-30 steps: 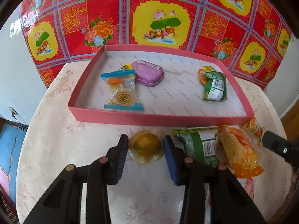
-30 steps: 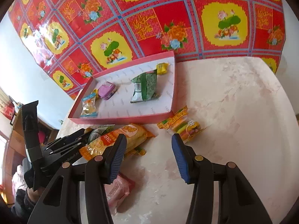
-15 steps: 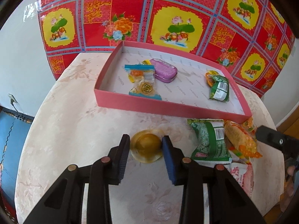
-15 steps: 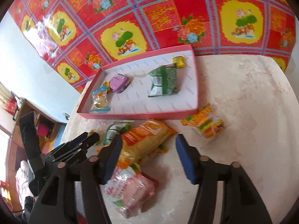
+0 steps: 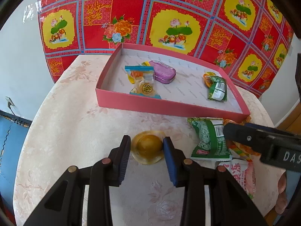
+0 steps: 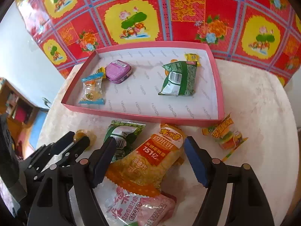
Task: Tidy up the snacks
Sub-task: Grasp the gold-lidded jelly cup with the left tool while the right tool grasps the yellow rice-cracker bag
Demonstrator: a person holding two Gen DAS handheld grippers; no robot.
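Note:
A pink tray at the back of the table holds a purple tin, a clear blue-edged candy bag, a green packet and a small yellow candy. My left gripper is closed around a golden jelly cup on the table. My right gripper is open over an orange rice-cracker packet; its finger shows in the left wrist view.
On the table by the tray's front lie a green packet, a pink-and-white packet and a small burger-candy packet. A red floral cloth hangs behind. The table edge curves at left and right.
My left jaws have narrowed onto the golden jelly cup. My right gripper has moved left and forward over the orange packet, coming close to the left gripper.

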